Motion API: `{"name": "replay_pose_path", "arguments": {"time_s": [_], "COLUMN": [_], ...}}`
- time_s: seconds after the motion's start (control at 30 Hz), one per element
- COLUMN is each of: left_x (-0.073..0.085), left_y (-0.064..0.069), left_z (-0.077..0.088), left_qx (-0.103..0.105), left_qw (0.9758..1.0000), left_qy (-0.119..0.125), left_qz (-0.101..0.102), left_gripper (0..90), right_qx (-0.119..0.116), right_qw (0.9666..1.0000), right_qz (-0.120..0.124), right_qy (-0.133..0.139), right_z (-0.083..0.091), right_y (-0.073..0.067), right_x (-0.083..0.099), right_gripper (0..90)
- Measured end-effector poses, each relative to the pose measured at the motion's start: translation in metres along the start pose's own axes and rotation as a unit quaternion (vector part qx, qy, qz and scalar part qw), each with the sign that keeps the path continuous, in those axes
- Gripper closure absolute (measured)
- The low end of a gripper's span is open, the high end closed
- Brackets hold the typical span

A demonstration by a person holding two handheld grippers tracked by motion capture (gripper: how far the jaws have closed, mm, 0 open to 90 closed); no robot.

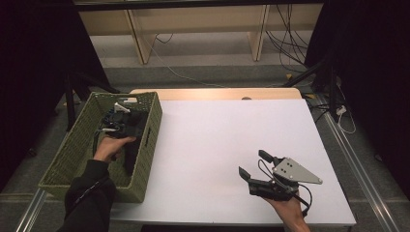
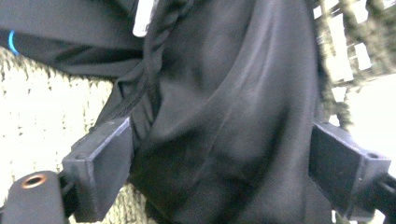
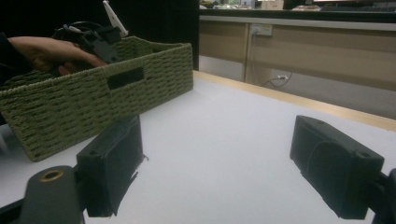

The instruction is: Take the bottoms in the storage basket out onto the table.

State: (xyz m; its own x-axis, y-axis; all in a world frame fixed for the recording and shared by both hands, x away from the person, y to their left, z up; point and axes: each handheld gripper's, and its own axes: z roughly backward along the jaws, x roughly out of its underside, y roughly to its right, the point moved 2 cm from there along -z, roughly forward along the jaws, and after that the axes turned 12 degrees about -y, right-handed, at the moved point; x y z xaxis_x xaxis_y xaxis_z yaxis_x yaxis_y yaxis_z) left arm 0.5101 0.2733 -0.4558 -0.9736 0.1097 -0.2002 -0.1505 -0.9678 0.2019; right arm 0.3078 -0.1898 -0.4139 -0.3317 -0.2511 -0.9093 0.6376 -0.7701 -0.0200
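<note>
Dark curtains close in both sides of the room, with pale wooden furniture legs and loose cables on the floor beyond the desk (image 1: 227, 140), whose white top has a strip of light wood along its far edge.

On the desk's left part stands a green woven basket (image 1: 72, 150), a long box with its long axis running from the near edge away toward the far side; a slot handle is cut into its end wall and another into its long side.

Inside the basket lies a black garment (image 2: 224, 116), crumpled in folds, so which way it points cannot be told. A twisted black cord and a white tip show near its upper edge in the left gripper view, and a small blue mark at the far left of the cloth. No writing or brand can be read anywhere.

The left gripper (image 1: 116, 123) is down inside the basket, held by the left hand (image 1: 110, 147) in a dark sleeve. Its fingers (image 2: 100, 168) stand wide, with the black cloth filling the gap between them and lying against both; whether they press it cannot be told from the pictures.

The right gripper (image 1: 254, 165) rests low over the desk's near right part, well apart from the basket, pointing toward the basket. Its fingers (image 3: 112, 168) are spread wide with only bare white desk between them.
</note>
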Motion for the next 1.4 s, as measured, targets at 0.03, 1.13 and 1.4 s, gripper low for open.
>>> {"name": "replay_pose_path", "arguments": {"time_s": [0.03, 1.13, 1.4], "left_x": [0.000, 0.007, 0.007], "left_y": [0.000, 0.003, 0.004], "left_z": [0.000, -0.011, 0.006], "left_qx": [-0.002, -0.022, 0.003], "left_qw": [1.0000, 0.9977, 0.9987], "left_qy": [-0.001, -0.045, -0.002], "left_qz": [-0.001, -0.046, -0.051], "left_gripper": [13.3, 71.8, 74.0], "right_qx": [0.000, 0.000, -0.001], "right_qw": [1.0000, 1.0000, 1.0000], "right_qz": [0.000, 0.004, 0.003], "right_qy": [0.000, -0.004, -0.003], "right_z": [0.000, 0.000, 0.000], "right_y": [0.000, 0.000, 0.000], "right_x": [0.000, 0.000, -0.001], "right_gripper": [18.0, 18.8, 18.9]}}
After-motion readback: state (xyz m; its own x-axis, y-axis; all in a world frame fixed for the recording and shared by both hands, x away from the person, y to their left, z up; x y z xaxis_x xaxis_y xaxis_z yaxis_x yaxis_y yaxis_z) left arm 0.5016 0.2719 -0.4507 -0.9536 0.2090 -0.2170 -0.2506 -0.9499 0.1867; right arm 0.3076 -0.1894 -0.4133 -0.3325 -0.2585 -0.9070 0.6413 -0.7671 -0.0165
